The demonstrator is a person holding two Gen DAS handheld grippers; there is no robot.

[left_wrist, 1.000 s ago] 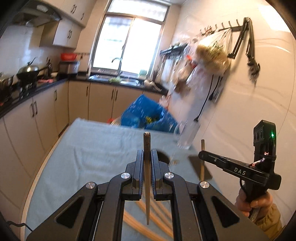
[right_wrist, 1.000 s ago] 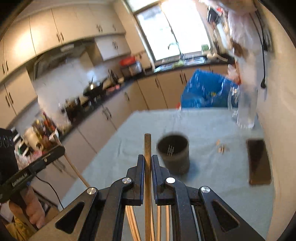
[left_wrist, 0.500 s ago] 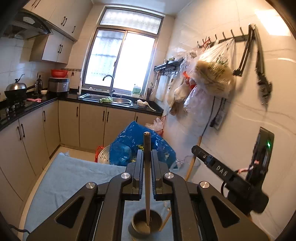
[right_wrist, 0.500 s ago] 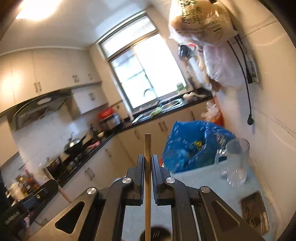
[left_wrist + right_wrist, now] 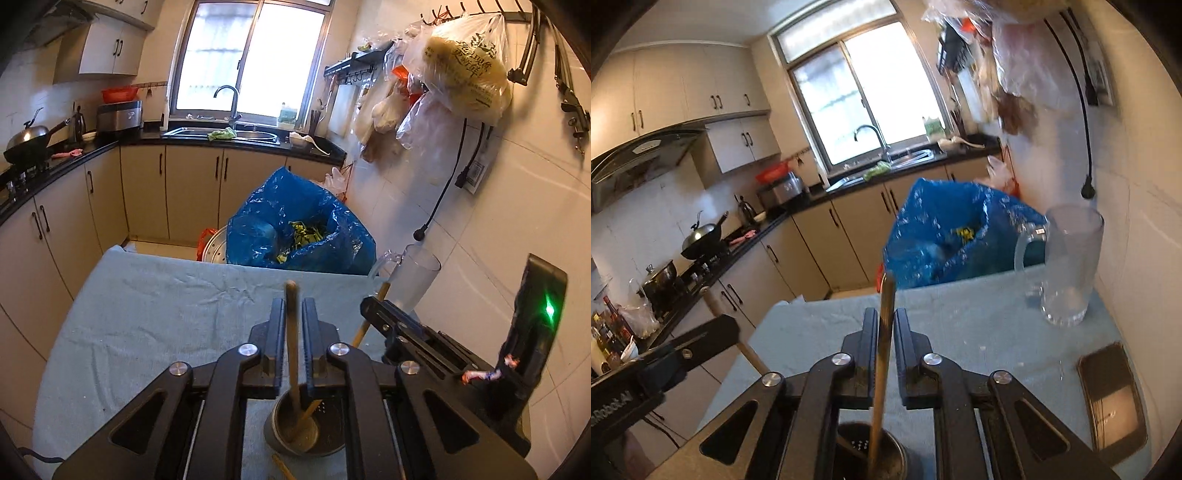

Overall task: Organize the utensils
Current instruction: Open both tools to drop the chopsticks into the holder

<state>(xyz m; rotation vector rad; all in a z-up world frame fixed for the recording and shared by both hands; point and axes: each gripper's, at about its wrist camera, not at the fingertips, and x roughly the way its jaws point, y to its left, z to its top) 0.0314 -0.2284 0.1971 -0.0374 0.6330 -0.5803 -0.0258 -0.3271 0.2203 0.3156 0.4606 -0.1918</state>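
Kitchen cupboards and a black counter run along the left, with a wok (image 5: 27,138) on the stove. A table under a pale blue cloth (image 5: 155,306) fills the middle, and most of the cloth on the left lies bare. Behind the table's far edge sits a blue bag (image 5: 295,225).

The left gripper (image 5: 294,314) hangs over a small round metal cup (image 5: 299,430) near the table's close edge. Its jaws are opening, with a gap on each side of a thin brown wooden chopstick (image 5: 291,339). That stick stands almost upright with its low end inside the cup.

Just to the right, the right gripper (image 5: 885,325) is also opening its jaws around a second chopstick (image 5: 882,354). This one leans toward the first, and its low end is in the same cup.

Farther right stand a clear glass jug (image 5: 1071,266) and a dark flat tray (image 5: 1112,398), both close to the white wall. Bags (image 5: 465,62) hang on that wall.
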